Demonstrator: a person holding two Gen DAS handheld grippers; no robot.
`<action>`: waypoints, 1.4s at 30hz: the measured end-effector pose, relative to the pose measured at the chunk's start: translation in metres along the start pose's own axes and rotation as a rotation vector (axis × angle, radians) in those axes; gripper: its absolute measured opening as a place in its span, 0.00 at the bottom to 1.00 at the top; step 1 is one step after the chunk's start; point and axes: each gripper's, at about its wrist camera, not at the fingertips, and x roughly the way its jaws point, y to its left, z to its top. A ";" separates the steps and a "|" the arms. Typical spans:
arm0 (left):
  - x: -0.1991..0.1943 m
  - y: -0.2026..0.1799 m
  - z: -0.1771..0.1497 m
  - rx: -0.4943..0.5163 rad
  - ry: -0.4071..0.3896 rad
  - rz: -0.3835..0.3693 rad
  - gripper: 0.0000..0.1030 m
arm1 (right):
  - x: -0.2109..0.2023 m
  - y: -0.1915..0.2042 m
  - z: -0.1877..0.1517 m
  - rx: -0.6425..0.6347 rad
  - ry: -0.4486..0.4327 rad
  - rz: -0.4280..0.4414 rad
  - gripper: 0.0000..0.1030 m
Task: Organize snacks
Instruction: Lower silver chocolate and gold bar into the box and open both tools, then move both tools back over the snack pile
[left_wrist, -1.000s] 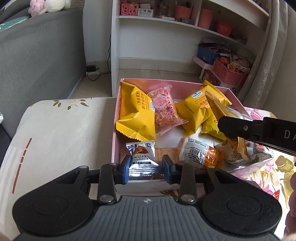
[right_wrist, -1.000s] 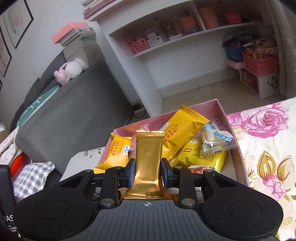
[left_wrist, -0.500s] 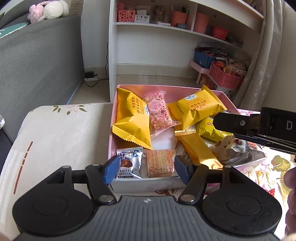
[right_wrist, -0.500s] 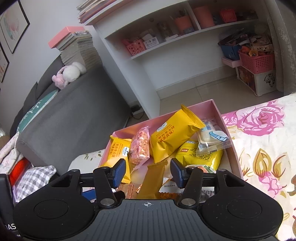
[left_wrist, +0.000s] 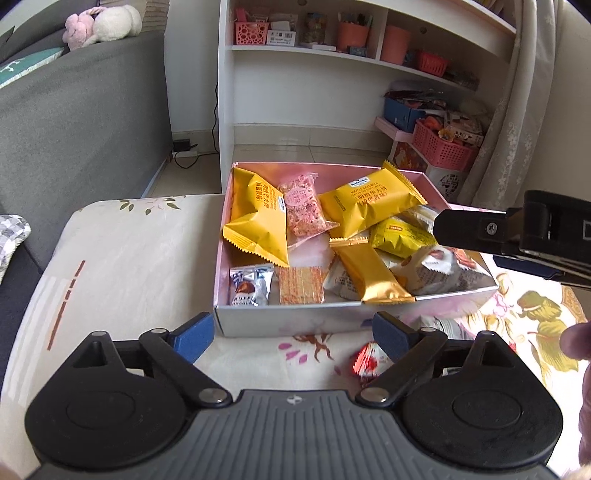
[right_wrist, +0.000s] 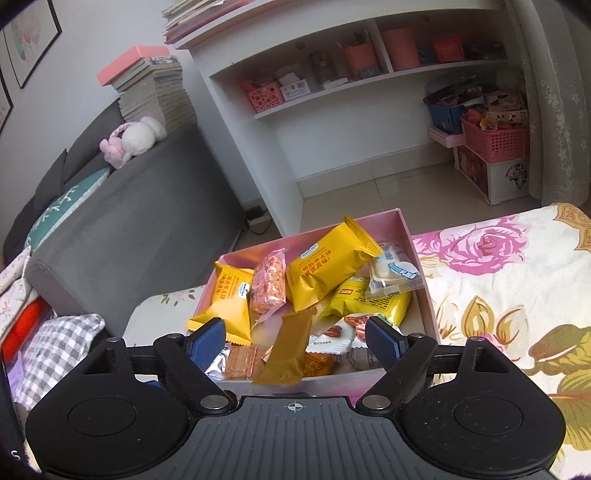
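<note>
A pink box (left_wrist: 288, 319) on the flowered table holds several snacks: two big yellow packets (left_wrist: 258, 218), a pink one (left_wrist: 303, 210), a silver chocolate packet (left_wrist: 251, 286), a wafer (left_wrist: 301, 284) and a gold packet (left_wrist: 369, 275). My left gripper (left_wrist: 293, 334) hovers just before the box's front wall, its jaws opening with nothing between them. My right gripper (right_wrist: 295, 339) hangs over the box's near side, jaws opening; the gold packet (right_wrist: 288, 354) lies below, free of the pads. One black finger (left_wrist: 476, 229) of it shows over the box's right side.
A red-wrapped candy (left_wrist: 367, 363) and another packet (left_wrist: 443, 325) lie on the cloth in front of the box. Beyond the table stand a white shelf unit (left_wrist: 295, 92), a grey sofa (left_wrist: 74, 129) and pink baskets (left_wrist: 443, 151). A person's fingertip (left_wrist: 576, 339) shows at right.
Both grippers opened and drew back and up from the box. The left let go of the silver chocolate packet, the right let go of the gold packet; both packets now lie in the box.
</note>
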 end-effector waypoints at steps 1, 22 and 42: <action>-0.004 -0.001 -0.002 0.004 0.000 0.003 0.92 | -0.003 0.000 -0.001 -0.001 0.002 -0.009 0.85; -0.018 -0.052 -0.062 0.055 0.043 -0.056 0.99 | -0.039 -0.036 -0.046 -0.087 0.083 -0.154 0.92; 0.001 -0.093 -0.082 0.134 0.048 -0.150 0.74 | -0.034 -0.090 -0.064 -0.036 0.195 -0.169 0.92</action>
